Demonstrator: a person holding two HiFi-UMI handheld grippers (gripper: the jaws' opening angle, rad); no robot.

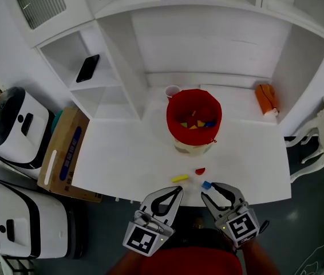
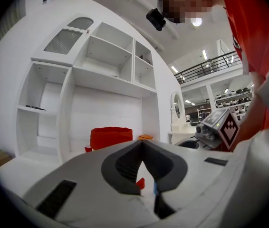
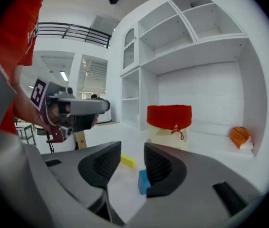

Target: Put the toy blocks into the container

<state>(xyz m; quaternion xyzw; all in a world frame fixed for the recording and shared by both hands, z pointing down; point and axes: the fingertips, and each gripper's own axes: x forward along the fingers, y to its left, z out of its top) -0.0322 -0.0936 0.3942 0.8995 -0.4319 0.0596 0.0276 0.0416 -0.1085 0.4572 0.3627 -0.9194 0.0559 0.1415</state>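
A red fabric container stands mid-table with several coloured blocks inside. Near the table's front edge lie a yellow block, a red block and a blue block. My right gripper is open just behind the blue block, which sits in front of its right-hand jaw, not between the pads. The yellow block lies ahead, left of the gap, with the container further back. My left gripper is shut with nothing in it, just short of the yellow block. Beyond its jaws shows the red block.
A paper cup stands behind the container. An orange object lies at the table's back right. White shelving surrounds the table, with a dark phone on a left shelf. A cardboard box and white machines stand on the floor at left.
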